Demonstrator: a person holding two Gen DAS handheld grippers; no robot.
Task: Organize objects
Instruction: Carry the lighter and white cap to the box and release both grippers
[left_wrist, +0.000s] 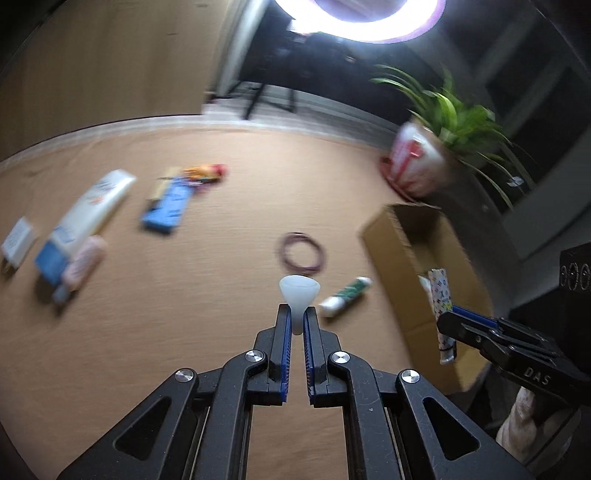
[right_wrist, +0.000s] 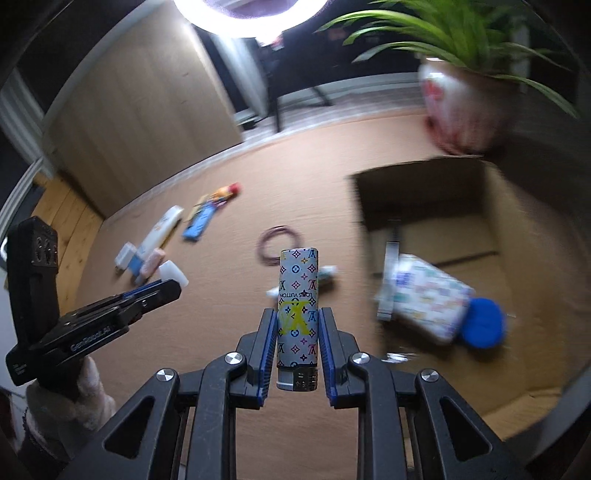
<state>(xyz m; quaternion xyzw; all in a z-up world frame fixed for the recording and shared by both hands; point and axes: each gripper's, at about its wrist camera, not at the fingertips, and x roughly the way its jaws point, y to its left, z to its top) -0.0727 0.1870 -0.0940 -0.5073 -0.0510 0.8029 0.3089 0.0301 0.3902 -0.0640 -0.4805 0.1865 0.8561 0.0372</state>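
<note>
The left gripper (left_wrist: 297, 325) is pinched on the narrow stem of a small translucent white funnel (left_wrist: 299, 291), and its wide mouth points away over the table (left_wrist: 184, 332). The right gripper (right_wrist: 297, 334) clamps a patterned lighter (right_wrist: 298, 302) on its two long sides, near the lower half, with the metal end toward the camera. Both things are held in the air, near the cardboard box (right_wrist: 517, 206) at the right, where a patterned pouch (right_wrist: 424, 299) and a blue round thing (right_wrist: 484, 323) already lie. The funnel looks light and somewhat soft, so it may bend or slip out if squeezed only at the thin stem; the hold should stay gentle. The lighter looks stiff, with a smooth glossy skin that could slide, so a grip across the middle of its flat sides seems best. A purple ring (left_wrist: 302, 253) and a small tube (left_wrist: 345, 297) are on the table.
</note>
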